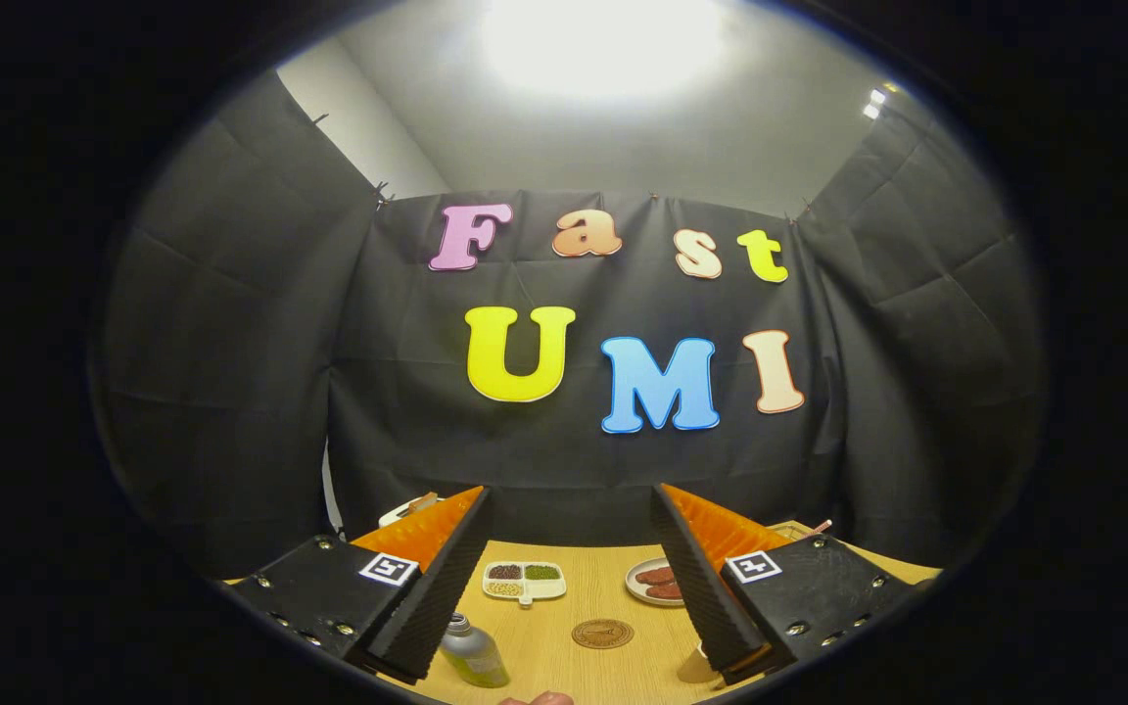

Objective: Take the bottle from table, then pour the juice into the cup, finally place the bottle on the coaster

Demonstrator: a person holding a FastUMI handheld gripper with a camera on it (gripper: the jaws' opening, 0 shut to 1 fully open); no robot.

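My gripper (569, 578) is open above the wooden table (613, 597), its two fingers spread wide with nothing between them. A small bottle (474, 651) with a silver cap and greenish juice stands on the table just beside the left finger (432, 587). A round brown coaster (602, 634) lies on the table between the fingers, right of the bottle. Something pale, perhaps the cup (696, 669), peeks out from under the right finger (701, 578); most of it is hidden.
A white divided dish (524, 581) with beans and grains sits beyond the coaster. A plate (647, 581) with reddish slices lies next to the right finger. A pale object (407, 508) shows behind the left finger. A fingertip (540, 699) shows at the near table edge.
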